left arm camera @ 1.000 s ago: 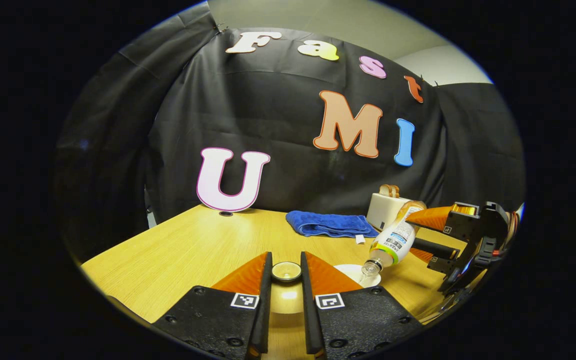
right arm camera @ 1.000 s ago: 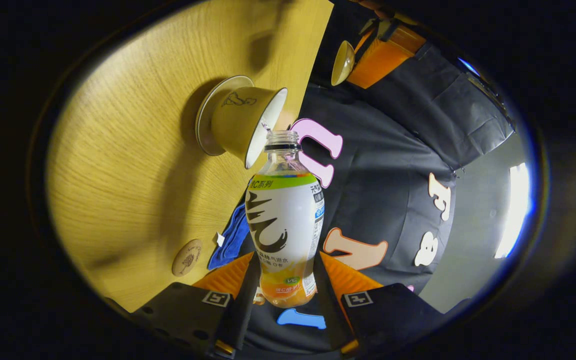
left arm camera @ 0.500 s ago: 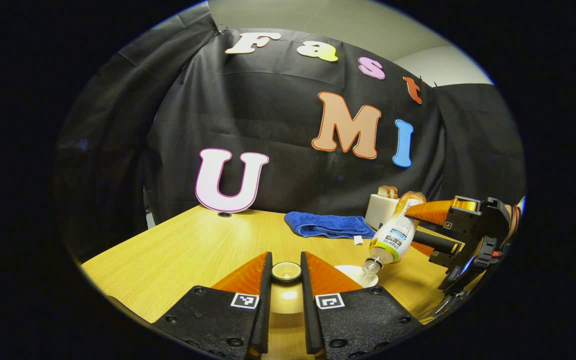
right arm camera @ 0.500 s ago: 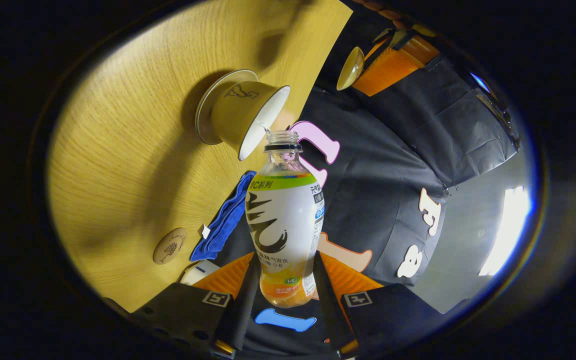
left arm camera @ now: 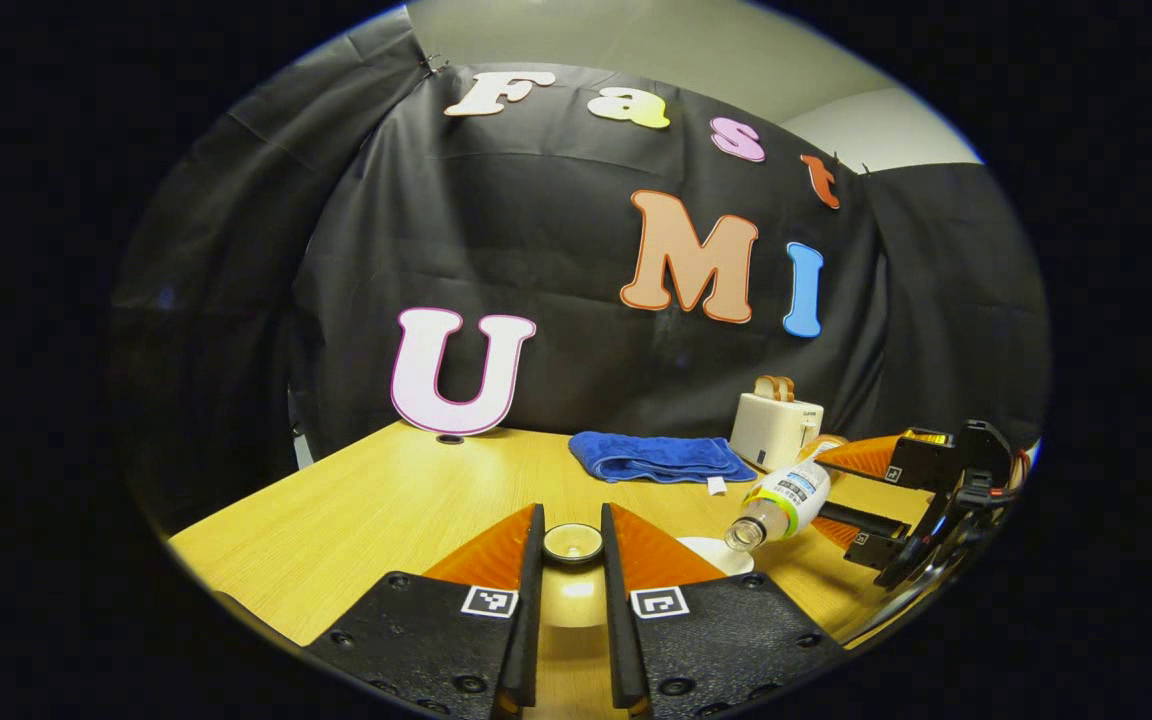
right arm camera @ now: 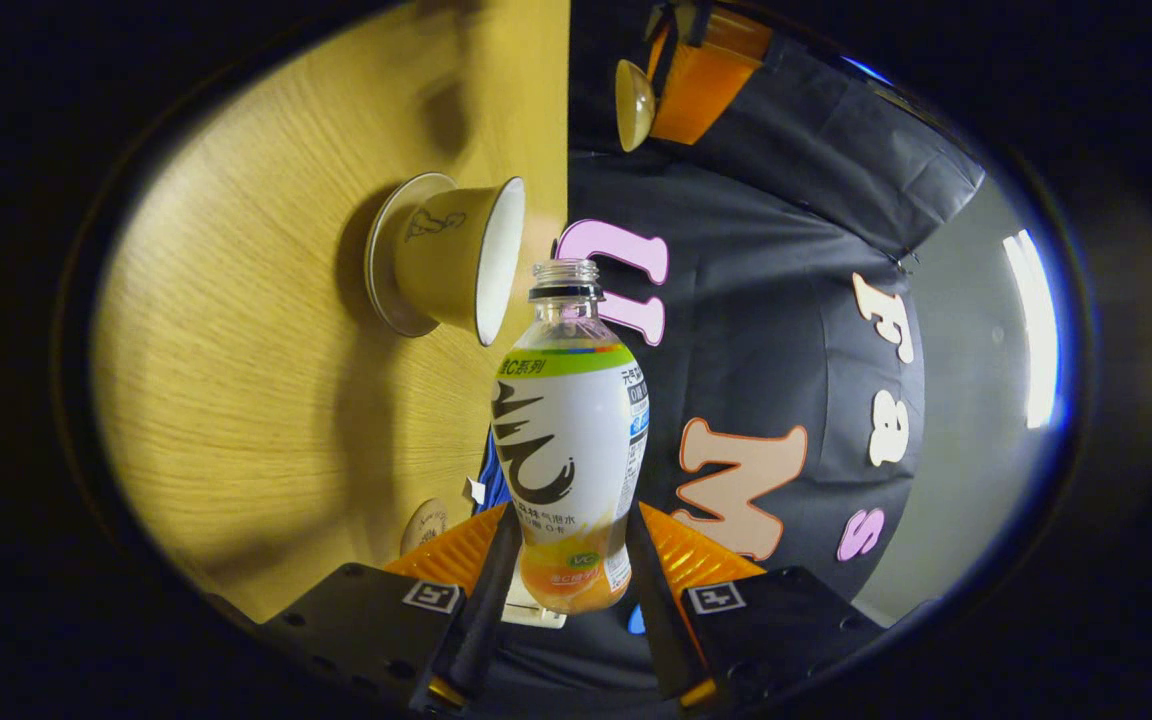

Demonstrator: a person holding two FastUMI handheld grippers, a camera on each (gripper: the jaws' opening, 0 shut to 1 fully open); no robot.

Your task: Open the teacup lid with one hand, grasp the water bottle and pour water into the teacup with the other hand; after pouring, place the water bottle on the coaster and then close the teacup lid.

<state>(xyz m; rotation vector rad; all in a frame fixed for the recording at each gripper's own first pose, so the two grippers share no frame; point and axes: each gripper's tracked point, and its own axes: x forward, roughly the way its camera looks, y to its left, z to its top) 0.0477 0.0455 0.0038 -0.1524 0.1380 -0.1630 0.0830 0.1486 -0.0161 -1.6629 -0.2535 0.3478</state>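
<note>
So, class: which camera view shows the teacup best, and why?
The right gripper view: the teacup shows whole on its saucer, lid off, open mouth visible. The left gripper view catches just a sliver of the white rim behind that gripper's finger.

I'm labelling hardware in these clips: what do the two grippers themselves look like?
Both match: the left gripper and right gripper have wedge-shaped orange ribbed fingers on black bodies, each bearing a small square black-and-white marker. In the left gripper view, the right gripper also shows orange and red cables.

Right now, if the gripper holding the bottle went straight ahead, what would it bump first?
Probably the teacup: the bottle in the right gripper leads, its open mouth just beside the rim. Depth is unclear, so it might slip past.
</note>
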